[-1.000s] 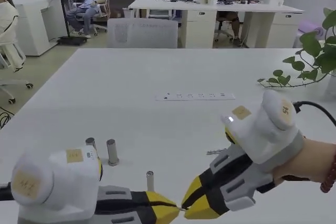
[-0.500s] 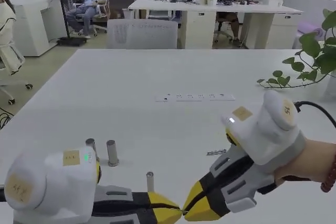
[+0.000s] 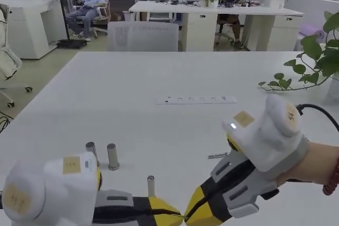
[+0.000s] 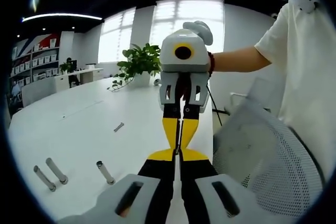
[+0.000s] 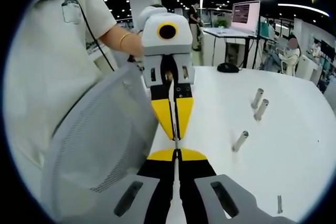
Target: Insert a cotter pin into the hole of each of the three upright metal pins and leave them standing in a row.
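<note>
Three short metal pins stand upright on the white table: two close together at the left (image 3: 90, 151) (image 3: 112, 156) and one nearer me (image 3: 151, 185). In front of that pin my left gripper (image 3: 176, 216) and right gripper (image 3: 187, 217) meet tip to tip above the table's near edge. Both are shut, with a thin cotter pin (image 5: 176, 141) pinched between their yellow tips. The left gripper view has the same meeting of tips (image 4: 177, 151), with the three pins (image 4: 105, 172) at the lower left. A second cotter pin (image 3: 217, 155) lies flat on the table to the right.
A white power strip (image 3: 196, 99) lies across the table's middle. A leafy plant (image 3: 312, 62) hangs over the right edge. A mesh chair (image 5: 100, 135) stands close behind the grippers, and another chair (image 3: 143, 35) at the far edge.
The head view has shifted slightly. Both grippers stay shut and tip to tip, and the pins have not moved.
</note>
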A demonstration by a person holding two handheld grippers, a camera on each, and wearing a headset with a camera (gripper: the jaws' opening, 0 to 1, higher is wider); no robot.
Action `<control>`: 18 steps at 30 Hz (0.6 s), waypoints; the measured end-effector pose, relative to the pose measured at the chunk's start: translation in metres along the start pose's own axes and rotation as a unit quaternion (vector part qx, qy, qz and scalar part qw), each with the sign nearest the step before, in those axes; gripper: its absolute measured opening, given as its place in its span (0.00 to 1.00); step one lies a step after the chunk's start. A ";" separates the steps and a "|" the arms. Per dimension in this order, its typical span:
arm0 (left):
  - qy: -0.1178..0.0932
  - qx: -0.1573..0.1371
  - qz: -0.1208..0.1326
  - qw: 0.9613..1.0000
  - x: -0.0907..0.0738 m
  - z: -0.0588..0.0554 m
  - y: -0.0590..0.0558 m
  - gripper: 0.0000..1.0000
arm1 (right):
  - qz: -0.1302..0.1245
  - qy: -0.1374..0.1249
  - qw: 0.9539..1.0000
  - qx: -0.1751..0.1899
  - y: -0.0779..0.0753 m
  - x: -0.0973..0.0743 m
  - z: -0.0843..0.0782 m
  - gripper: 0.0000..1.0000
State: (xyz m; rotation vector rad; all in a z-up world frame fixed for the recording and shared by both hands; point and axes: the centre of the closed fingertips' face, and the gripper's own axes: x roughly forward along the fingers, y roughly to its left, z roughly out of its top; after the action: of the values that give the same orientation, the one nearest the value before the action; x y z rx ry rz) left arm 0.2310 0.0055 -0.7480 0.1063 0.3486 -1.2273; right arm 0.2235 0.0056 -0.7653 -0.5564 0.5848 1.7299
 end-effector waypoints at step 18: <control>-0.014 -0.014 0.063 0.998 -0.009 0.000 0.021 0.23 | -0.037 0.024 0.999 0.013 -0.019 -0.005 -0.003 0.02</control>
State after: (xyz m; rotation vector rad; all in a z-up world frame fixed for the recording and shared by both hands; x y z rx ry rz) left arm 0.2481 0.0205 -0.7471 0.0858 0.3301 -1.0988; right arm 0.2436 0.0041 -0.7660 -0.5956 0.6125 1.6405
